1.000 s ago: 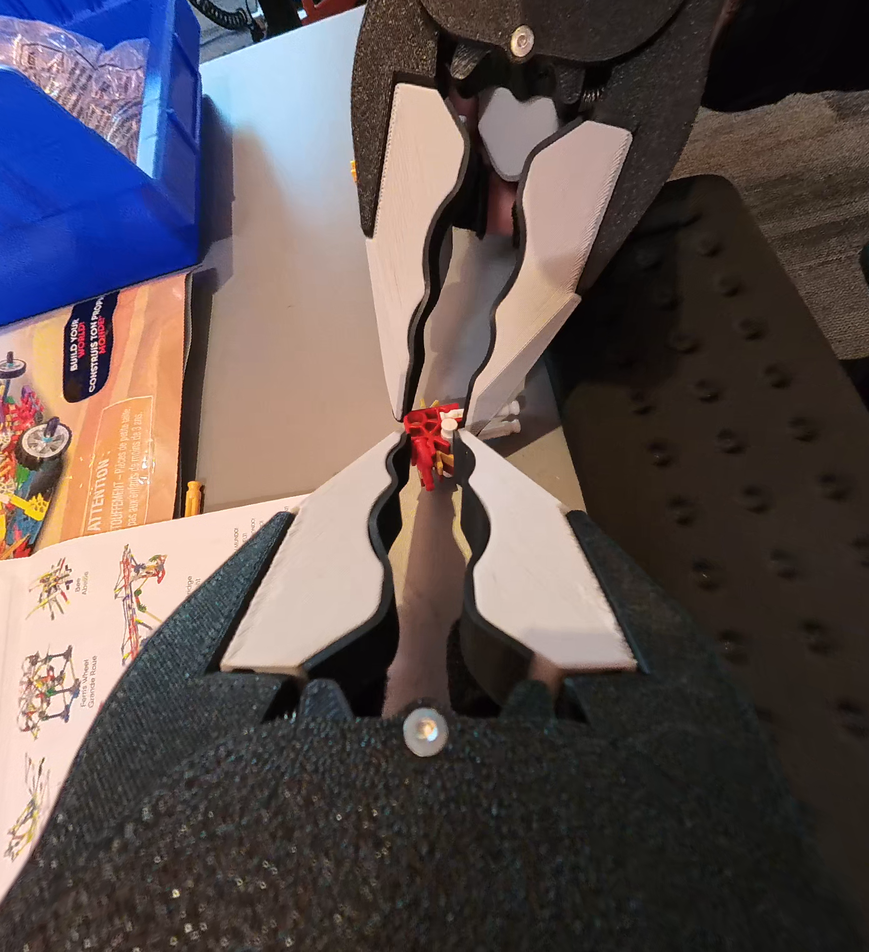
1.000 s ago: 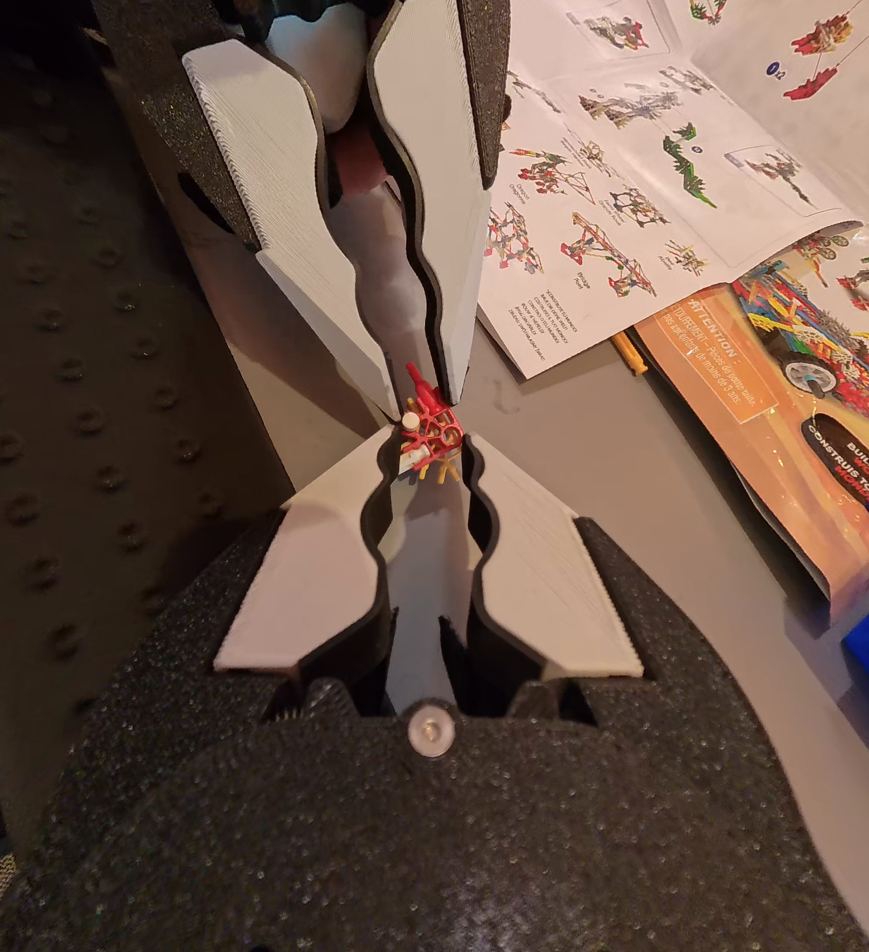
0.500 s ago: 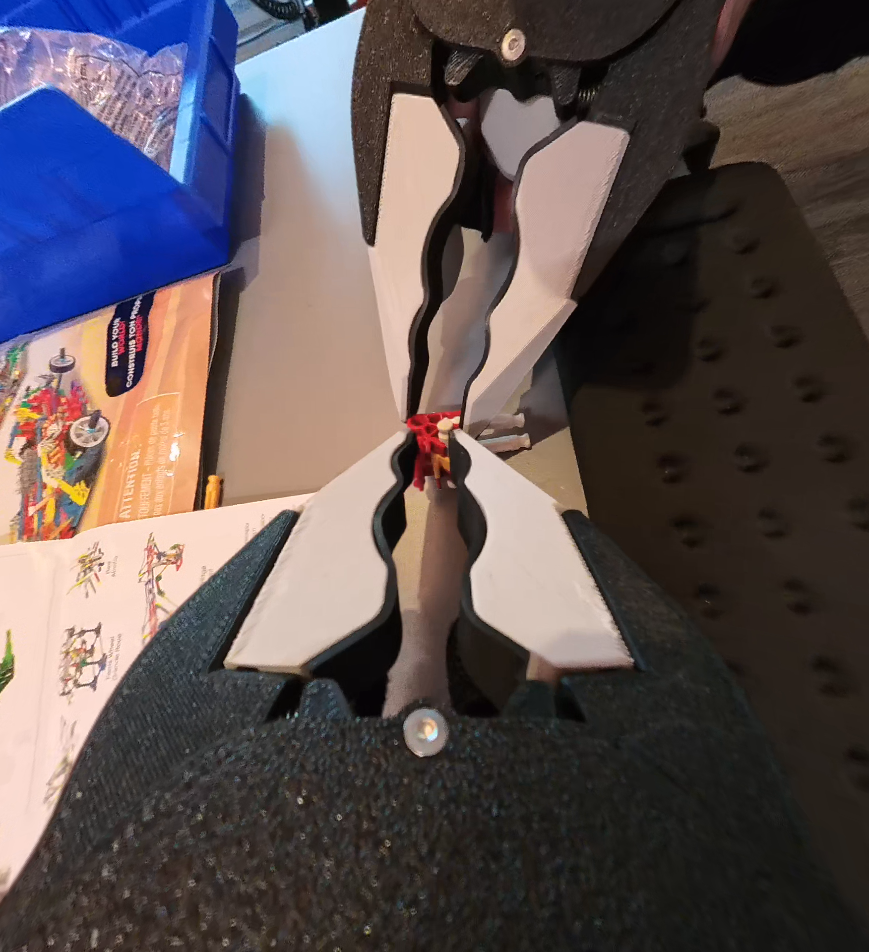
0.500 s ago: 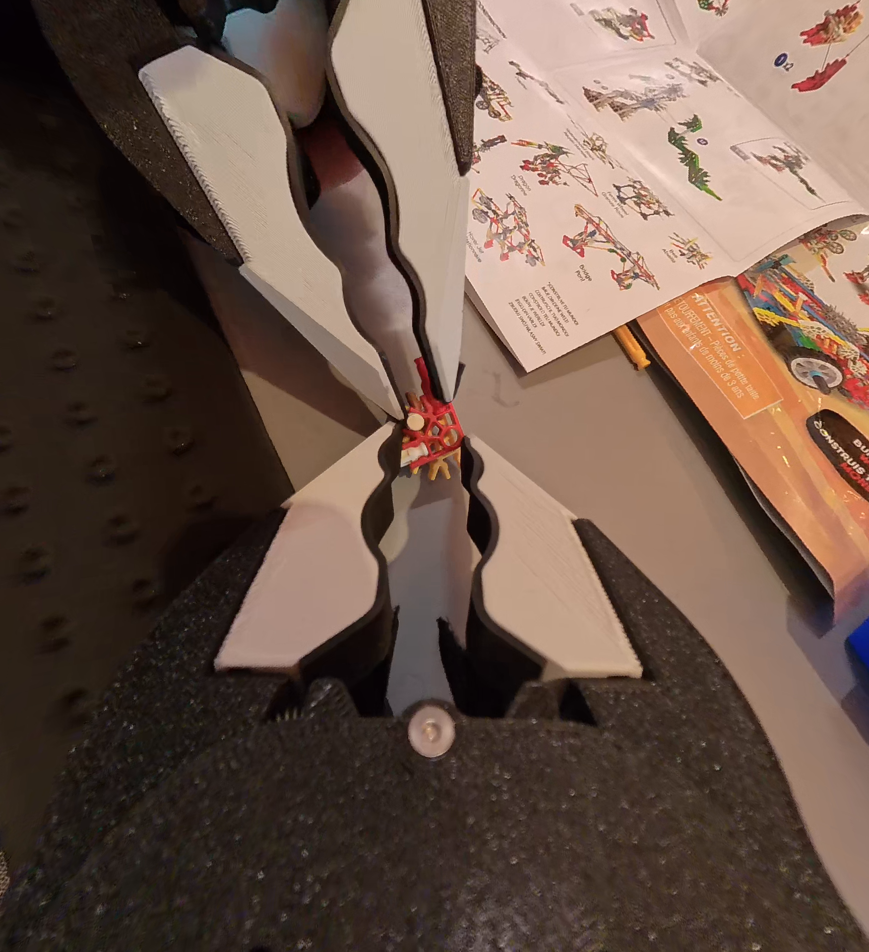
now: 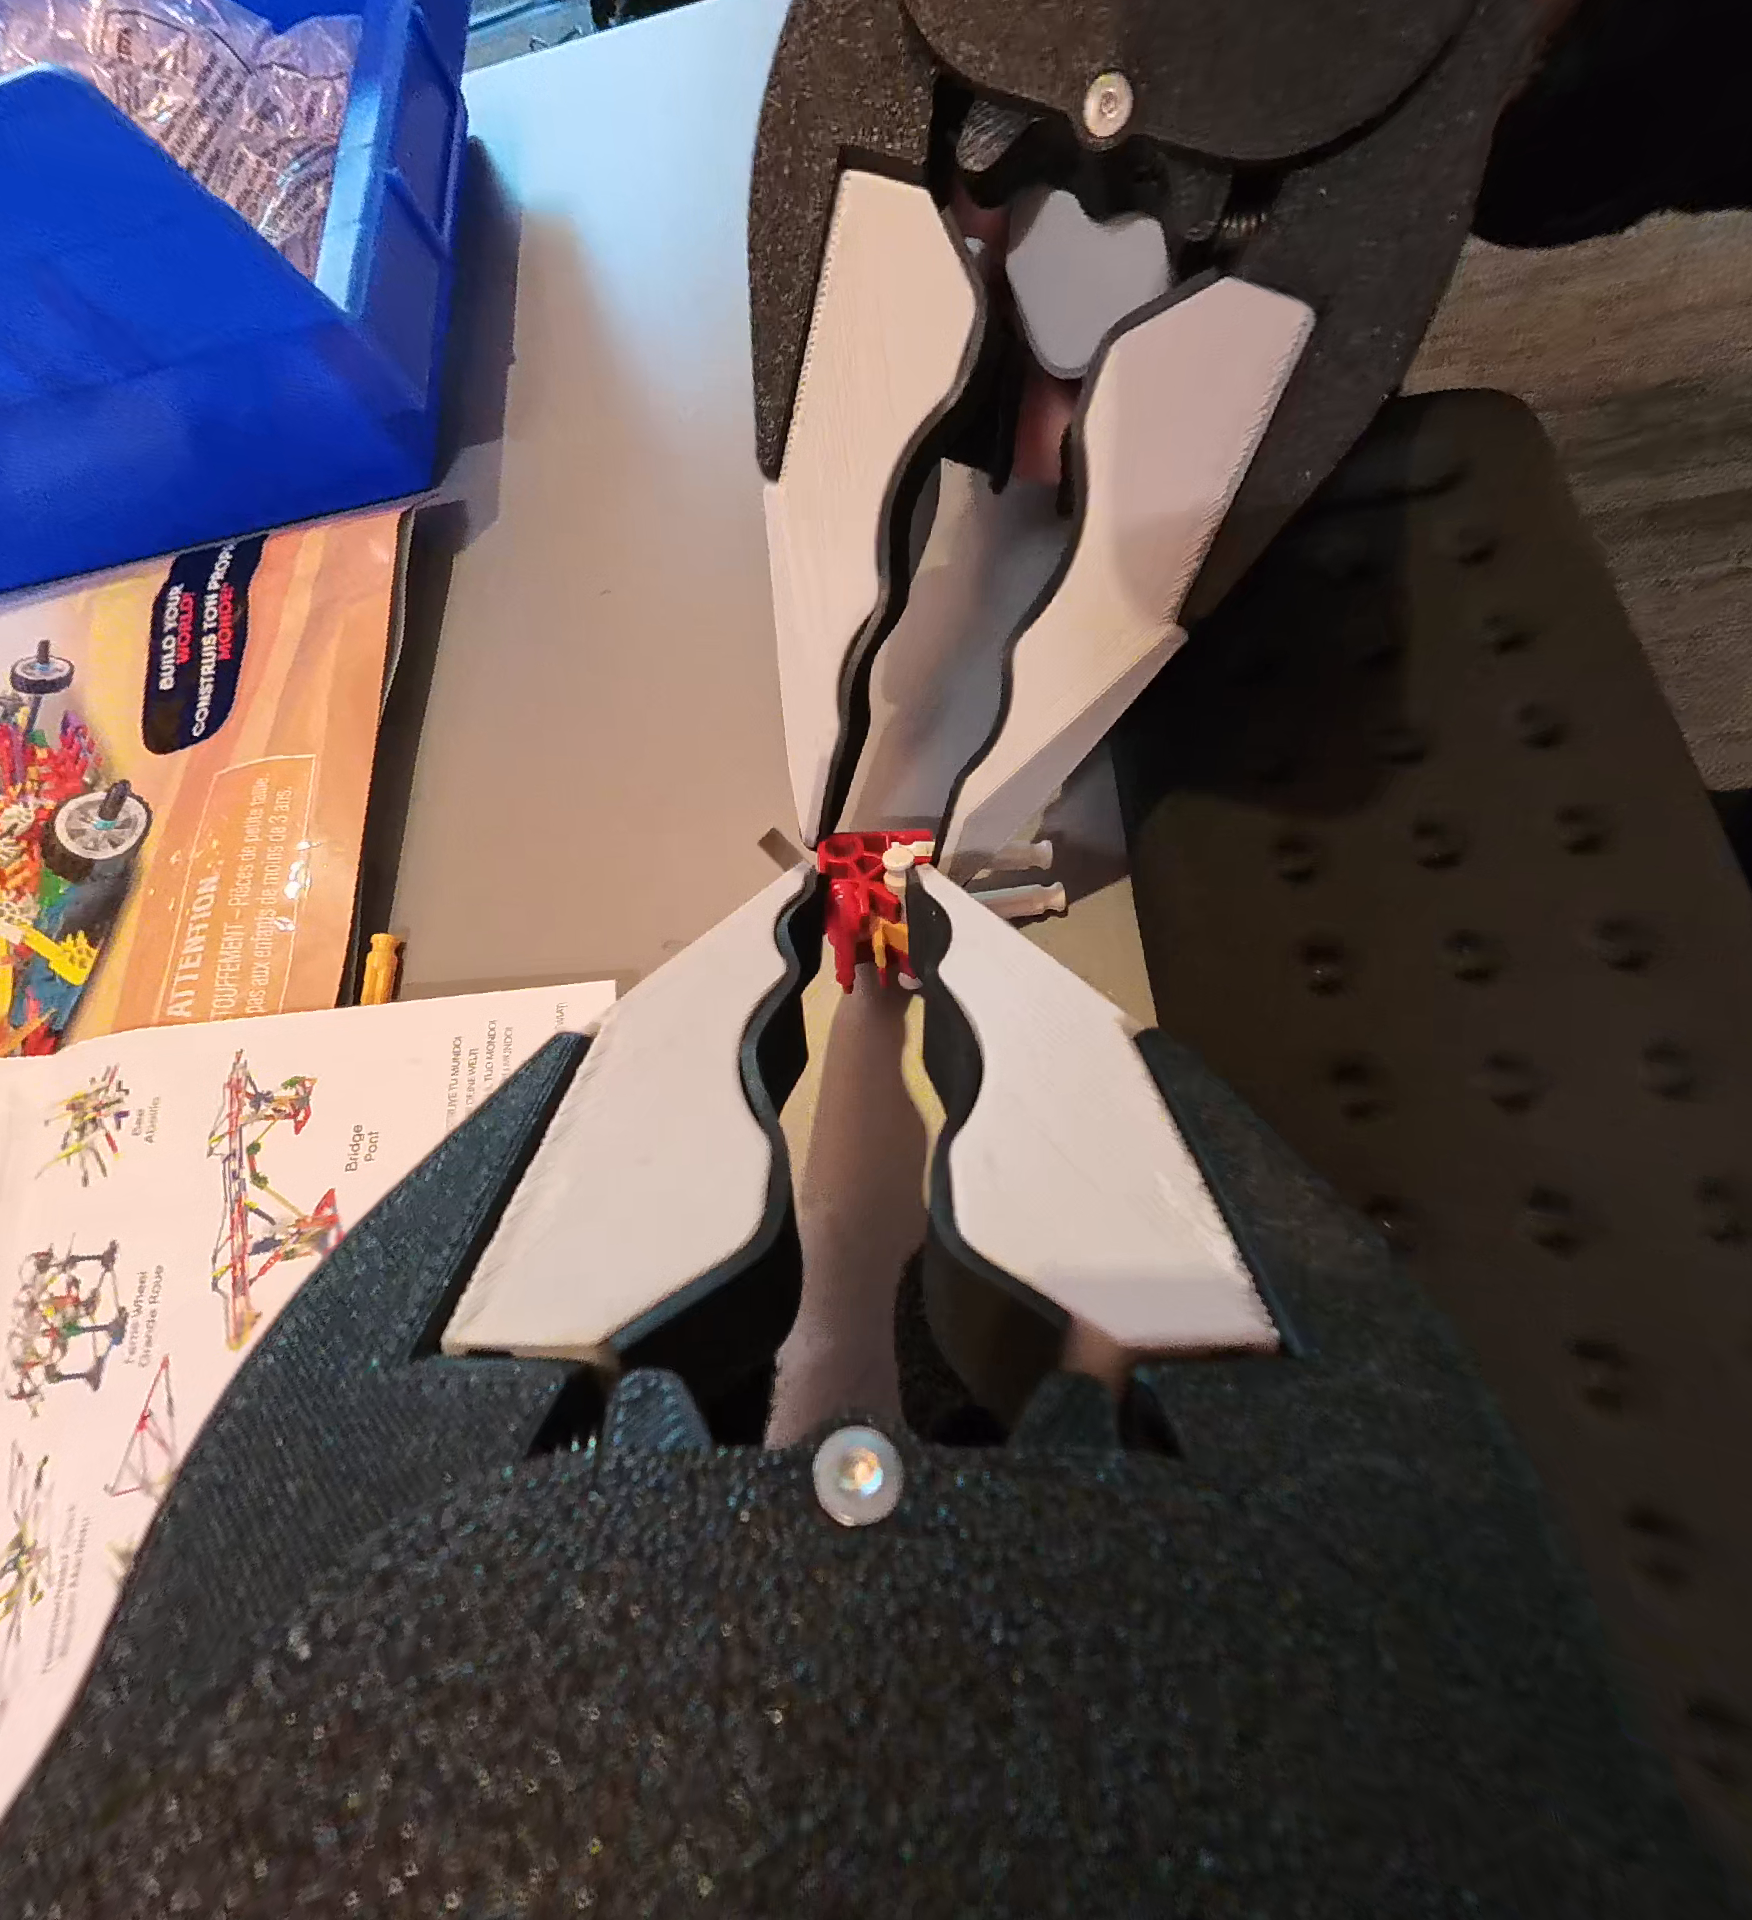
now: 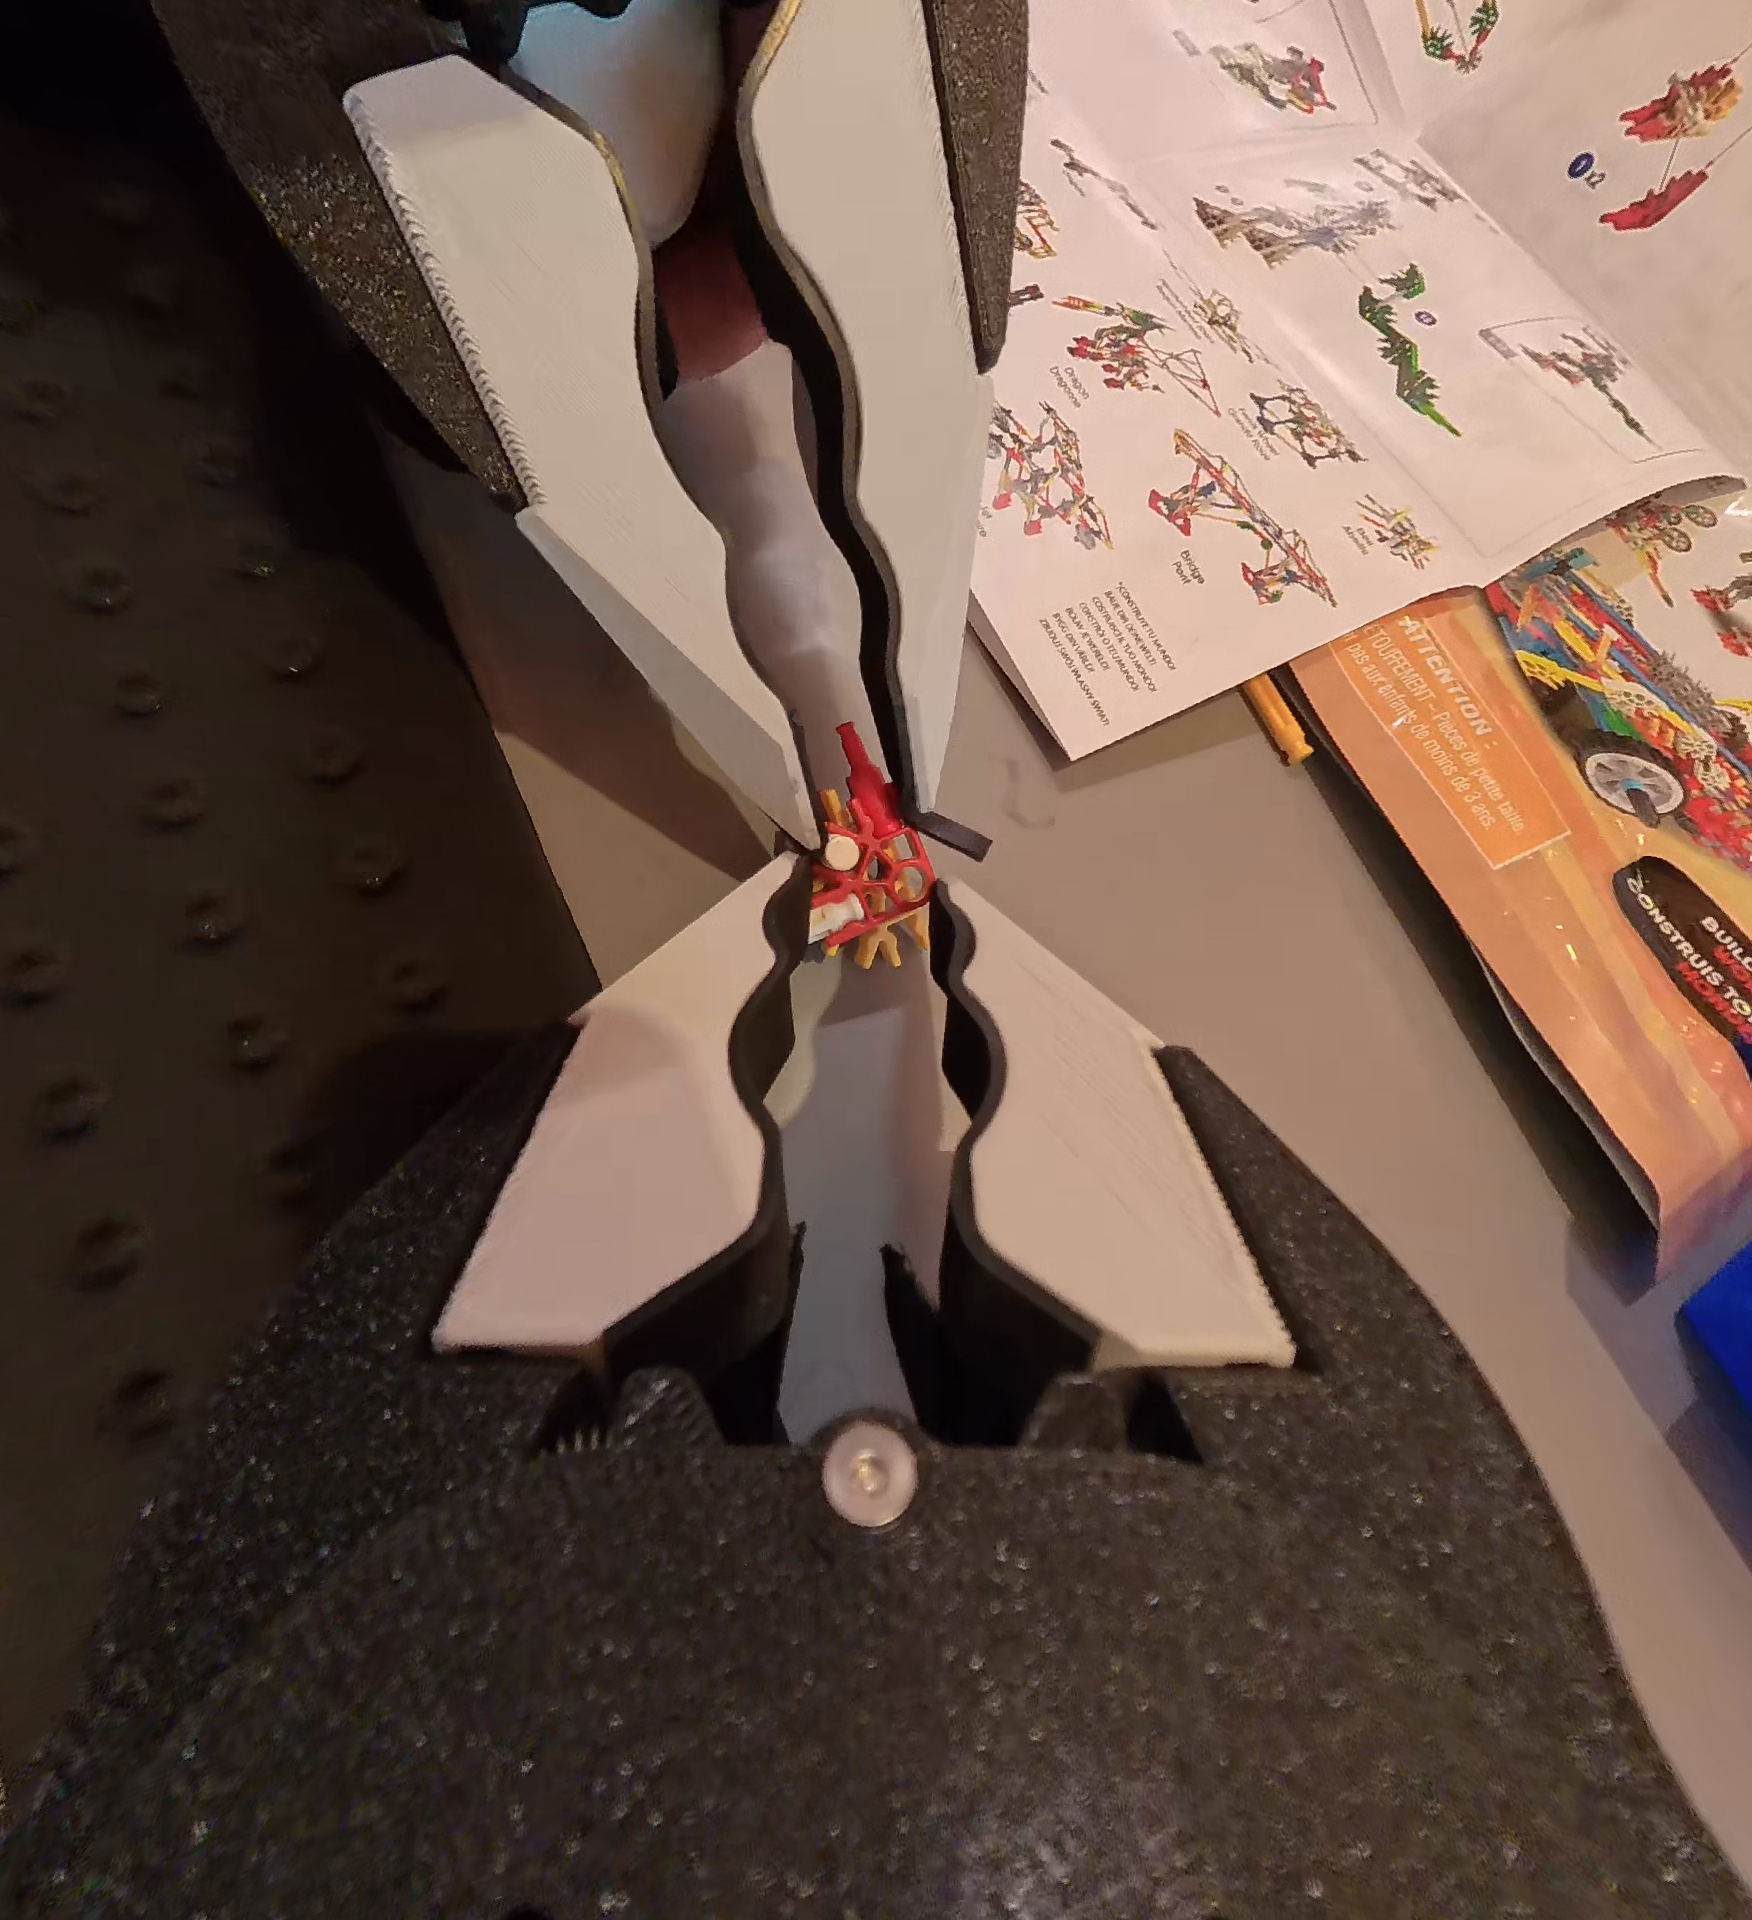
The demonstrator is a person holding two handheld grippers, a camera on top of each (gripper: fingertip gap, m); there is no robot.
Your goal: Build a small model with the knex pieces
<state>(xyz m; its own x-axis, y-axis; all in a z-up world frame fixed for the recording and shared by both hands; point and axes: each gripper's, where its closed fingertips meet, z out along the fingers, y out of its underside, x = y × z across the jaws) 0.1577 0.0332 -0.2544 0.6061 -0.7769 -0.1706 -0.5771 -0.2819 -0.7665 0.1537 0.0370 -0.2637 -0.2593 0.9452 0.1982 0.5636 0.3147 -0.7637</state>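
A small toy assembly (image 5: 856, 894) of red connectors with yellow and white bits hangs just above the grey table (image 5: 591, 623). My left gripper (image 5: 859, 909) is shut on its near side. My right gripper (image 5: 877, 831) comes in from the far side, tip to tip with the left, and is shut on the same assembly. In the right wrist view the assembly (image 6: 872, 883) sits between my right gripper's tips (image 6: 856, 920). A red rod sticks up from it between the fingers of the left gripper (image 6: 856, 805) opposite.
A blue bin (image 5: 124, 312) stands at the back left. An orange printed bag (image 5: 228, 779), an unfolded instruction sheet (image 5: 176, 1247) and a loose yellow rod (image 5: 384, 961) lie left. Two white rods (image 5: 1023, 878) lie by the tips. A black dimpled mat (image 5: 1474, 1039) lies right. Only a small space, under 4 cm, lies between the two pairs of fingers.
Both grippers stay shut on the assembly, tip to tip. They have shifted and tilted slightly together, so the bin and papers sit a little differently in view.
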